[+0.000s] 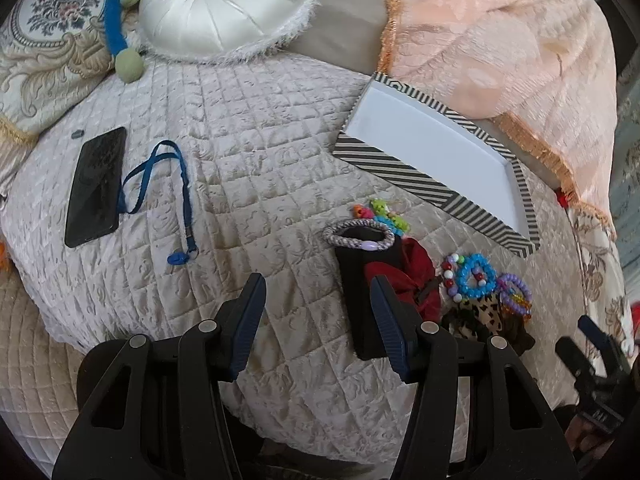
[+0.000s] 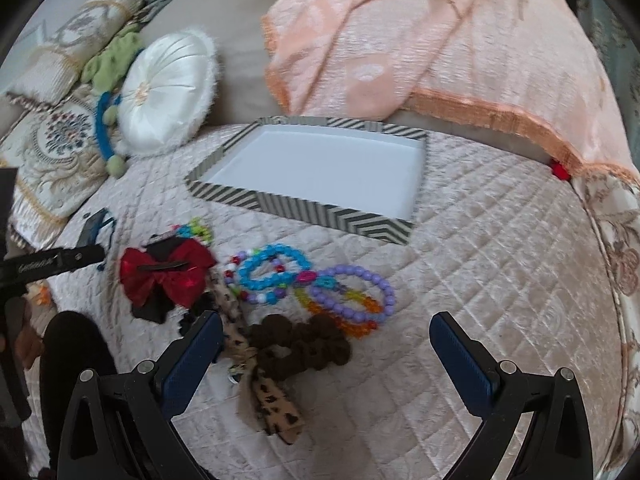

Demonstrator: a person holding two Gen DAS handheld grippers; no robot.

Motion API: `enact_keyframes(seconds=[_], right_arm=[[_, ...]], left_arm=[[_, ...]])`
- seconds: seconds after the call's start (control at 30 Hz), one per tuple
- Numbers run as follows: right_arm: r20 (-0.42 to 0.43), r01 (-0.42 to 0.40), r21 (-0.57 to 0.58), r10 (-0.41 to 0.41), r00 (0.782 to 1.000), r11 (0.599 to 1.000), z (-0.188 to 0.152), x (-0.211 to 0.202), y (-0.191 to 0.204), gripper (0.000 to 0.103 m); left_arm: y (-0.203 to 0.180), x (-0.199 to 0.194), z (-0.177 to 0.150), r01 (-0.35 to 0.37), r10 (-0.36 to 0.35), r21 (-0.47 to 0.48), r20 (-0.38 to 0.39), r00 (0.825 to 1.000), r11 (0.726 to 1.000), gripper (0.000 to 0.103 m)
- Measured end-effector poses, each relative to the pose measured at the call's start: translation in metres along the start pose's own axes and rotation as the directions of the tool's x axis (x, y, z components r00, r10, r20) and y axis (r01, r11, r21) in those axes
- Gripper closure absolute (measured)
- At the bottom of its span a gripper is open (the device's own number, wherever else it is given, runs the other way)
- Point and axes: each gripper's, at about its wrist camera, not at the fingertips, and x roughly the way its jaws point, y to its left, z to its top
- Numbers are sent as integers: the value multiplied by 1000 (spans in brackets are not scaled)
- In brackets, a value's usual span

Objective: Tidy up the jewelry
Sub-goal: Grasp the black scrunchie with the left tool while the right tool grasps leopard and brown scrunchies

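Nothing has been sorted yet, by the look of it: the striped tray [image 2: 304, 204] lies bare, its white floor showing from wall to wall, and every piece of jewelry sits loose on the quilted bedspread [image 2: 480, 280] on the near side of the tray.

Taking the tray as the mark and going near to far in the right wrist view: farthest from it, nearest the camera, lies the leopard-print hair tie [image 2: 276, 404], with the brown scrunchie [image 2: 304, 344] touching it. Next towards the tray come the purple bead bracelet [image 2: 360, 292] and an orange bead bracelet [image 2: 356, 328] tangled under it, then the blue bead bracelet [image 2: 272, 272] and the red bow clip [image 2: 168, 276] off to its left. Closest to the tray's near-left corner is a small green and blue beaded piece [image 2: 196, 230] (too blurred to name better).

So the whole job is left, I judge: each piece has to be lifted over the striped wall and laid inside.

The right gripper [image 2: 326, 344] hangs above the scrunchie with its jaws spread wide, gripping nothing. The left gripper [image 1: 318, 300] also stands well open and empty over bare quilt, to the left of the pile, where a grey woven hair band [image 1: 358, 232] lies atop a dark block.
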Motion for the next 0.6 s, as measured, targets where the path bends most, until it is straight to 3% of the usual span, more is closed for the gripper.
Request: enact_keyframes(seconds=[0.07,0.23,0.37,0.43,0.6], right_arm=[[-8,-37,-12,37,999,999,-1,1,4,12],[-39,-68,-46,67,997,997,-6,6,12,24],[-76,-99,-75,93,993,992,-16,9,13,29],[-102,-116,-83,108,989,990,-22,14,15,41],[-151,-150,-115,132,980,982,-36,30,24,53]], left_arm=[[0,-1,-1,14,-14,5,-1,1000,1000,49],[-17,-7,-9,51,-50,81,-15,999,995,49],[-41,-14,-24,85,-81,192,-25,996,978,49],[-56,-12,-33,107,-99,246,-45,994,963,49],[-80,0,-47,131,-107,300,-96,990,945,49]])
